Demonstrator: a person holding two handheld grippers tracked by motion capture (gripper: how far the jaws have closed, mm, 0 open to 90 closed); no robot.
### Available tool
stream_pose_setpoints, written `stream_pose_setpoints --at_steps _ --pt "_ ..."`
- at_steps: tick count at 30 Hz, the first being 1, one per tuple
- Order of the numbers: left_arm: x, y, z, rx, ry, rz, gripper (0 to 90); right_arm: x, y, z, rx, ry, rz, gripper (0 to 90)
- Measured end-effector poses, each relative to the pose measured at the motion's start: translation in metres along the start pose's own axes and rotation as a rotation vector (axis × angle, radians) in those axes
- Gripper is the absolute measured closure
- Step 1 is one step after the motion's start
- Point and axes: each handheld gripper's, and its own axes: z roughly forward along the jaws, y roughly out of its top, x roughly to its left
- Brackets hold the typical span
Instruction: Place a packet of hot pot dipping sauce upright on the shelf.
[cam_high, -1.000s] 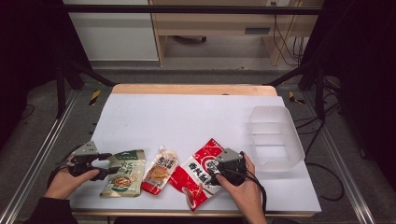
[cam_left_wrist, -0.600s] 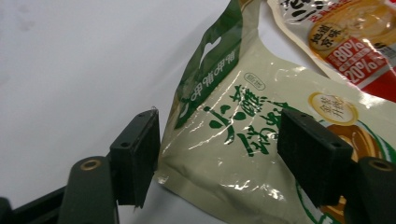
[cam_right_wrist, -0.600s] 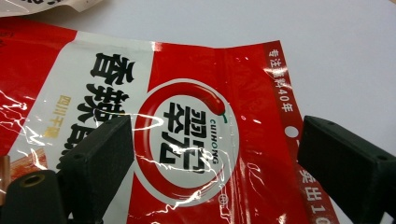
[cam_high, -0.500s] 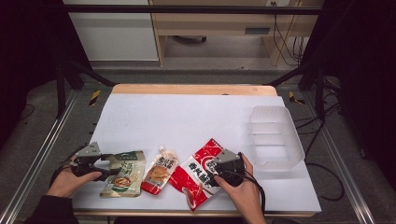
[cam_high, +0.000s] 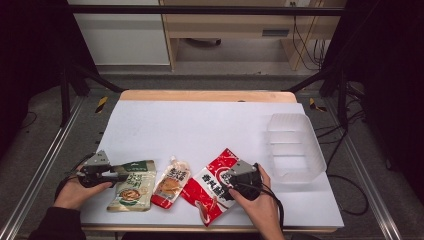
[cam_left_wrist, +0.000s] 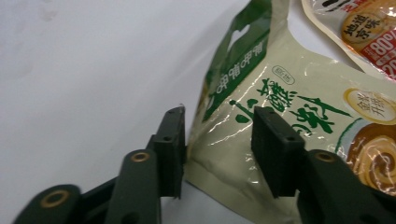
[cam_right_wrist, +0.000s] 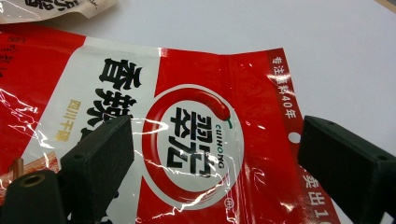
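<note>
Nearest the person, at the front edge of the white table (cam_high: 200, 125), the left gripper (cam_high: 114, 172) lay low at the corner of the green-and-cream pouch (cam_high: 131, 185). Its jaws had just been closing, and the left gripper view showed the pouch's (cam_left_wrist: 289, 107) corner standing between them, one pad touching the edge and the other hovering just above the printed face, so the grip was not yet tight. To its right, touching it, lay the small orange pouch (cam_high: 171, 181), and beside that the red pouch (cam_high: 210, 185), tilted across the table's front. The right gripper (cam_high: 231, 187) rested over the red pouch with the right hand (cam_high: 260, 207) behind it; in the right gripper view its jaws stood wide apart above the packet's (cam_right_wrist: 196, 135) chilli logo, pressing on nothing. Farther back and to the right, well apart from the packets, sat the clear plastic bin (cam_high: 295, 145), near the table's right edge.
</note>
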Motion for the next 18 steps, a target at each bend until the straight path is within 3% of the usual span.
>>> stream_pose_setpoints --at_steps 11,18 --pt "0.006 0.003 0.002 0.015 0.035 -0.005 85.5 -0.001 -0.001 0.0 0.003 -0.003 0.002 10.8" --pt "0.009 0.003 -0.019 -0.015 0.041 -0.036 89.9 -0.002 0.0 0.0 -0.005 -0.007 0.006 10.7"
